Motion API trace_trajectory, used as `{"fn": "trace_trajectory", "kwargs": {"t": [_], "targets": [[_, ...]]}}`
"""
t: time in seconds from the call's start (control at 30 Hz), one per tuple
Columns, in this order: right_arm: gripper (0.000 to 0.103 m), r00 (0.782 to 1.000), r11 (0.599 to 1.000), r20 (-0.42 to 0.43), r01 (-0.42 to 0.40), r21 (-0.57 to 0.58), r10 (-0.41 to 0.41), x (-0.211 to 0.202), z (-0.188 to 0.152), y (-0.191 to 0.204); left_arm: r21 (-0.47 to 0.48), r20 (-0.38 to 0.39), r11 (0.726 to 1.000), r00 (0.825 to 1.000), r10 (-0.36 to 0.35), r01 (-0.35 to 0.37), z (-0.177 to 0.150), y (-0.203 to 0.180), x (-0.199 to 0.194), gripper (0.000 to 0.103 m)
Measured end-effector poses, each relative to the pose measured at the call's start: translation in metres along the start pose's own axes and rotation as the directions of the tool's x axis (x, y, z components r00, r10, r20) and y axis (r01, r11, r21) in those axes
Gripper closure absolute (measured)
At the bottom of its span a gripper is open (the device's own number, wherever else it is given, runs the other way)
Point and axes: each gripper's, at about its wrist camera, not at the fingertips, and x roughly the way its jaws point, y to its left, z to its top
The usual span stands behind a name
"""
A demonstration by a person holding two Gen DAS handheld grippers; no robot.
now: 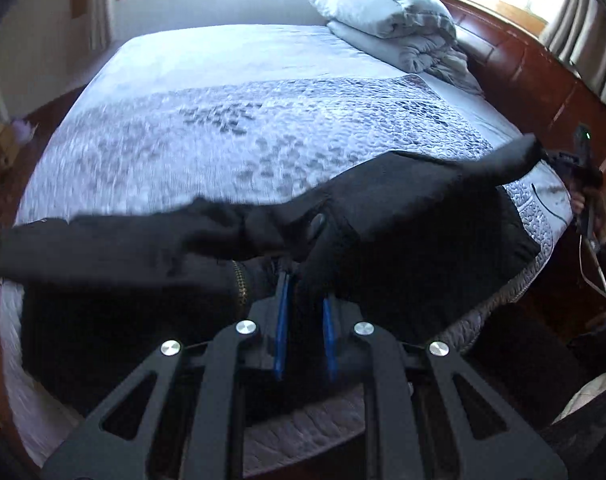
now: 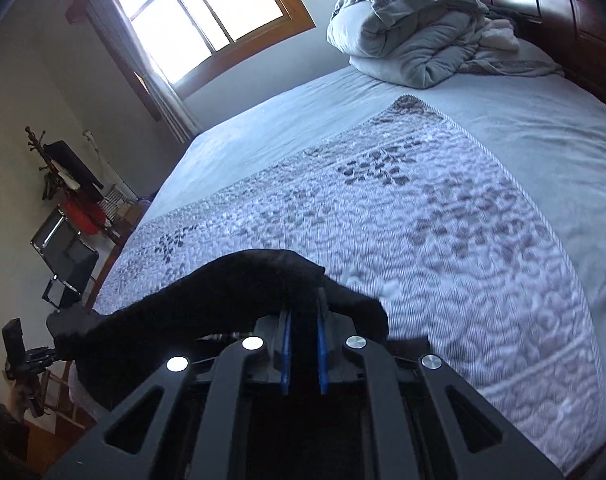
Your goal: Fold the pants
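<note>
Two grippers share one garment. Black pants (image 1: pixel 383 216) hang stretched in the air just above the near edge of the bed (image 1: pixel 223 92), over its grey patterned quilt (image 1: pixel 263 132). Their cloth is dark and matte, soft enough to bunch into thick folds, and so black that little surface detail reads. A gold-toned zipper (image 1: pixel 239 284) shows on the part nearest the left wrist camera, and a dark round button (image 1: pixel 317 226) sits just above the pinch point.

From the left wrist view, the left gripper (image 1: pixel 305 280) has its blue-lined fingers (image 1: pixel 281 320) drawn nearly together on a fold of the pants, the fabric rising between them. One end of the garment runs off to the left edge of that view; the other tapers up to the right, where it meets the right gripper (image 1: pixel 571 164), seen there small and far off.

In the right wrist view the right gripper (image 2: pixel 303 304) is likewise closed to a narrow gap on a ridge of black cloth, which drapes over its fingertips. From there the pants (image 2: pixel 207 300) sag leftward toward the left gripper (image 2: pixel 35 354) at the bed's edge.

A folded grey comforter (image 2: pixel 407 28) lies at the far end of the bed, against the dark wooden headboard (image 2: pixel 543 0), well apart from the pants.
</note>
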Motion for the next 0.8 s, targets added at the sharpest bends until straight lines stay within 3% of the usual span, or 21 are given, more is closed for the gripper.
{"fn": "trace_trajectory", "kwargs": {"t": [0.2,0.37,0.5,0.53,0.57,0.6,0.67,0.73,0.8], "targets": [[0.093,0.994,0.997,-0.087,0.068,-0.045,-0.072,0.000,-0.048,0.003,-0.100,-0.014,0.995,1.000,0.007,-0.009,-0.057,0.002,0.021,0.086],[0.093,0.973,0.989,-0.180,0.142,-0.038,-0.146,0.018,-0.090,-0.012,-0.155,-0.038,0.987,0.999,0.028,-0.034,-0.093,0.003,0.037,0.078],[0.089,0.951,0.979,-0.234,0.200,-0.037,-0.203,0.030,-0.116,-0.021,-0.208,-0.036,0.978,0.999,-0.001,-0.006,-0.104,0.005,0.032,0.068],[0.083,0.943,0.975,-0.247,0.221,-0.030,-0.222,0.030,-0.121,-0.023,-0.226,-0.028,0.974,0.999,-0.026,0.019,-0.107,0.006,0.026,0.050],[0.080,0.940,0.972,-0.252,0.233,-0.021,-0.230,0.029,-0.124,-0.026,-0.251,-0.013,0.965,0.997,-0.074,0.068,-0.109,0.009,0.021,0.016],[0.077,0.939,0.972,-0.253,0.235,-0.016,-0.232,0.026,-0.126,-0.027,-0.274,0.004,0.958,0.997,-0.083,0.081,-0.111,0.011,0.016,0.004],[0.076,0.939,0.970,-0.248,0.245,-0.001,-0.237,0.016,-0.130,-0.030,-0.330,0.061,0.938,0.994,-0.096,0.110,-0.116,0.018,0.000,0.004],[0.061,0.943,0.969,-0.245,0.243,0.051,-0.224,0.001,-0.133,-0.037,-0.370,0.091,0.922,0.992,-0.085,0.113,-0.120,0.026,-0.009,0.004],[0.054,0.953,0.967,-0.223,0.232,0.101,-0.205,-0.014,-0.133,-0.042,-0.422,0.107,0.903,0.994,-0.038,0.080,-0.125,0.037,-0.014,0.004]]}}
